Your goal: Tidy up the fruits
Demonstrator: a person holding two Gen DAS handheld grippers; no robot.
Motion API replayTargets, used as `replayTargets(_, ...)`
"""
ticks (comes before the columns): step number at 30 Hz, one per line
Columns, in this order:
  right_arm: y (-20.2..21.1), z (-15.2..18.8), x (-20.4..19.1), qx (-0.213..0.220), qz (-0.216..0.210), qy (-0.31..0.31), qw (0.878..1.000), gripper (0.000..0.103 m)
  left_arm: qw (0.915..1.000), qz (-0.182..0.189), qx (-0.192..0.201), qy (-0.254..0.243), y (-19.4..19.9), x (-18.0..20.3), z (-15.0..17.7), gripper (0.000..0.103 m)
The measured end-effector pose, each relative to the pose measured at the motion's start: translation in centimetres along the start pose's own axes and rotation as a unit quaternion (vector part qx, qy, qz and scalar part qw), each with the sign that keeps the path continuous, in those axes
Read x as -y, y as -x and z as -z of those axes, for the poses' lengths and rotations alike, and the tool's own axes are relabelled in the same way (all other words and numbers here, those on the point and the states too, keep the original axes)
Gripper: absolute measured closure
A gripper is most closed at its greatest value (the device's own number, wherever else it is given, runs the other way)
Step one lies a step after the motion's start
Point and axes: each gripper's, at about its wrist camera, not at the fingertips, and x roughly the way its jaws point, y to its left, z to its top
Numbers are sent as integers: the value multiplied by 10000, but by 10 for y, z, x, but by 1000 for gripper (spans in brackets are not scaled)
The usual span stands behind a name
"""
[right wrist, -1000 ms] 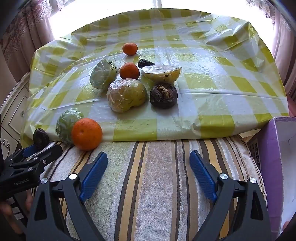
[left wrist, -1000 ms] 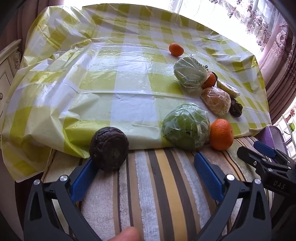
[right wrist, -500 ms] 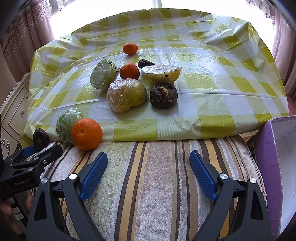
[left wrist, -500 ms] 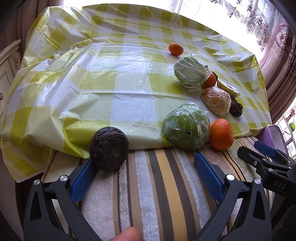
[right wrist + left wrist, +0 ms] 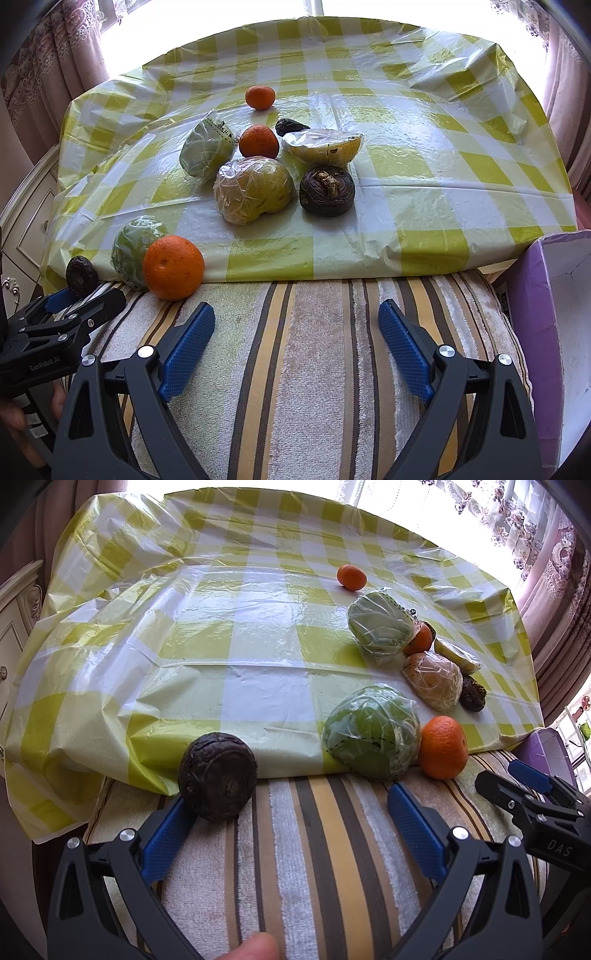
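Fruit lies on a yellow-checked plastic cloth [image 5: 229,657]. At its near edge sit a dark wrinkled fruit [image 5: 218,775], a wrapped green fruit [image 5: 371,731] and a large orange [image 5: 442,747]. My left gripper [image 5: 291,819] is open over the striped towel [image 5: 314,849], its left finger touching the dark fruit. My right gripper [image 5: 295,347] is open over the towel [image 5: 314,332] with nothing between its fingers. Farther back lie a wrapped yellow-green fruit [image 5: 253,190], another dark fruit [image 5: 327,190], a wrapped half fruit [image 5: 323,146], a wrapped green fruit [image 5: 207,147] and two small oranges [image 5: 258,142] [image 5: 260,98].
A purple box [image 5: 546,314] with a white inside stands at the right edge of the towel. A white cabinet [image 5: 14,627] stands to the left of the cloth. A bright window with curtains [image 5: 535,524] is behind. A thumb tip [image 5: 251,947] shows at the bottom.
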Motion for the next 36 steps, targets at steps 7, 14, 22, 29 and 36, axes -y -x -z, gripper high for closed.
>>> replayTargets(7, 1, 3, 0, 24, -8, -7, 10000, 15, 10000, -10, 2, -8, 0, 1, 0, 1)
replayTargets(14, 2, 1, 2, 41, -9, -9, 10000, 15, 10000, -11, 2, -7, 0, 1, 0, 1)
replayTargets(22, 1, 2, 1, 51, -12, -10, 10000, 15, 10000, -13, 3, -8, 0, 1, 0, 1)
replayTargets(29, 1, 1, 1, 53, -15, -10, 10000, 15, 10000, -15, 5, -10, 0, 1, 0, 1)
replayTargets(36, 1, 3, 1, 57, -15, -9, 10000, 15, 10000, -15, 5, -10, 0, 1, 0, 1)
